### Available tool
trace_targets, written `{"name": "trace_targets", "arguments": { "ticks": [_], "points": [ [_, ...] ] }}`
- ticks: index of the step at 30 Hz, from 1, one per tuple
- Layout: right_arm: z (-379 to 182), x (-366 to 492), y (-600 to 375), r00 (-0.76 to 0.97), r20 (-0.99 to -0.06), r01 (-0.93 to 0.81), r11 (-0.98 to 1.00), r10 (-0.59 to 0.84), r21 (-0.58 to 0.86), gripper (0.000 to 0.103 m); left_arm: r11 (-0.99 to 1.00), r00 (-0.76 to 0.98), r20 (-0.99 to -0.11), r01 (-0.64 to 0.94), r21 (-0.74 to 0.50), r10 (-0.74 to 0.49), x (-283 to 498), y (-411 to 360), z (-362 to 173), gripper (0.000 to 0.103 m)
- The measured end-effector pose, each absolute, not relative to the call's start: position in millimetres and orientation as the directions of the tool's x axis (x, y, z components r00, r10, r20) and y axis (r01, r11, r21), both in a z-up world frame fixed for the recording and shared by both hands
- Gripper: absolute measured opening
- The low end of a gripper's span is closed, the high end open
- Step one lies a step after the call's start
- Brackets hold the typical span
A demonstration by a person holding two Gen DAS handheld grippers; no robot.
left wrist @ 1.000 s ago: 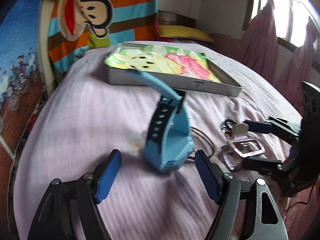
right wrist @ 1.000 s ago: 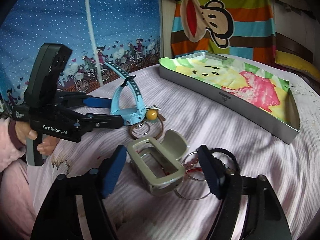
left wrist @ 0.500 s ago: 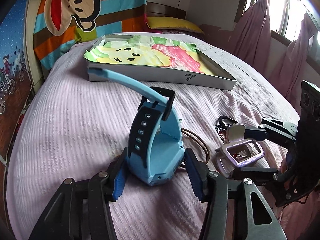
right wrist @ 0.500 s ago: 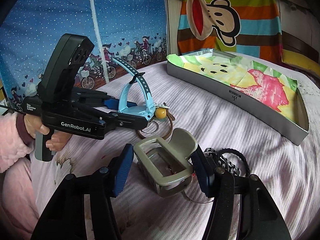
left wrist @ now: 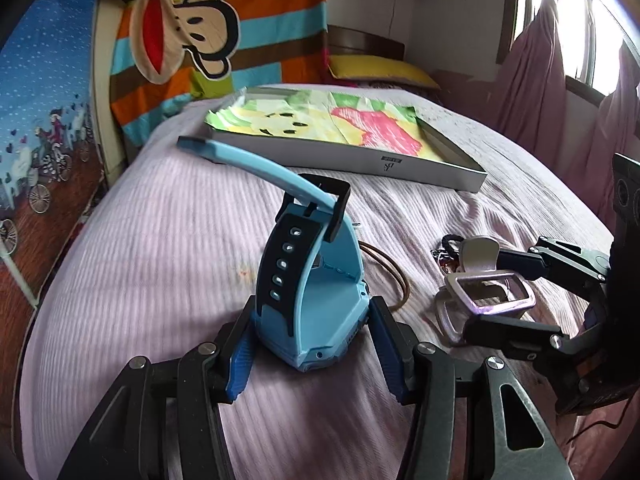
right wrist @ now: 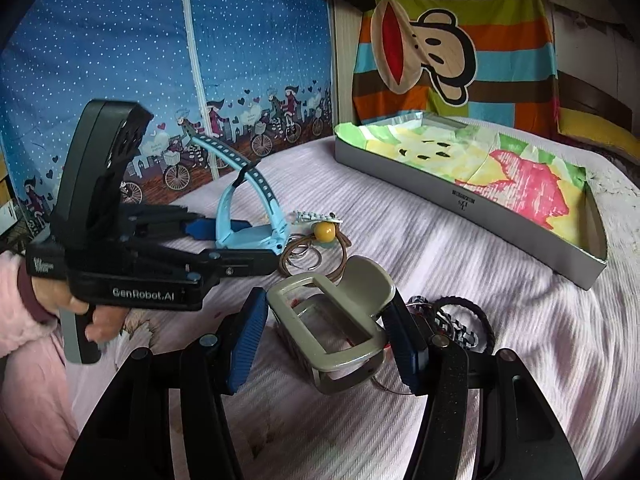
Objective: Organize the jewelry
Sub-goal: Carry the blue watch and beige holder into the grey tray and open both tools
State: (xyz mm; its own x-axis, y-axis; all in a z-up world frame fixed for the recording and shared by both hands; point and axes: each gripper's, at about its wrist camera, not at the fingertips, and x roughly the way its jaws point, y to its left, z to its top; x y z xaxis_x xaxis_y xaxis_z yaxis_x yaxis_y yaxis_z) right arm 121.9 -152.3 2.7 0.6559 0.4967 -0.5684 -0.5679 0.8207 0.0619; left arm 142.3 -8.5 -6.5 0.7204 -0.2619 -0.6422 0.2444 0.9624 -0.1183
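A: Entry. Left gripper [left wrist: 312,354] has its jaws closed onto the case of the blue watch [left wrist: 310,304]; both blue pads press its sides. The watch stands on the bed [left wrist: 140,264], strap arched up, loose end pointing toward the tray [left wrist: 440,178].

B: Right side?

A: Right gripper [right wrist: 326,340] has its jaws narrowed around the grey clip [right wrist: 332,320]. The right pad touches it; the left pad looks just at its edge, so I judge contact but not a firm clamp. The clip is tilted and sits over a tangle: black hair tie [right wrist: 468,320], a checkered band beside it, thin wire ring below.

B: Risk on lifting?

A: Snagging. The clip may drag the ring or tie with it. Suggest a slow, straight lift, watching whether anything trails.

B: And the watch?

A: Grip is low on the case, the strap is top-heavy. Keep it upright while carrying; a tilt could swing the strap. The brown cord loop [right wrist: 320,254] and yellow bead [right wrist: 324,231] lie just beside the watch, apparently not hooked on it, though the far side is hidden.

B: Destination?

A: Presumably the tray, lined with coloured paper, nothing in it yet. It is well apart from both items. Set each down in its own area, jaws opened only once the item rests on the liner.
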Motion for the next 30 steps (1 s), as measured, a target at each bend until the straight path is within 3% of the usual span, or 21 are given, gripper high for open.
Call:
{"name": "trace_targets", "arguments": {
  "ticks": [10, 17, 30],
  "points": [
    [37.7, 133.6, -187.1, 0.756, -0.429, -0.489, 0.862, 0.494, 0.13, 0.053, 0.974, 0.801, -0.558, 0.141, -0.179, -0.218, 145.9, 2.4, 22.8, 0.051],
    [56.5, 196.0, -199.7, 0.83, -0.382, -0.389, 0.912, 0.407, 0.128, 0.053, 0.979, 0.835, -0.518, 0.108, -0.175, -0.185, 206.6, -5.5, 62.3, 0.051],
    [31.5, 299.3, -189.6, 0.84, -0.464, -0.224, 0.959, 0.281, 0.175, 0.053, 0.986, 0.777, -0.619, 0.013, -0.163, -0.113, 320.9, -21.0, 47.2, 0.051]
  ]
}}
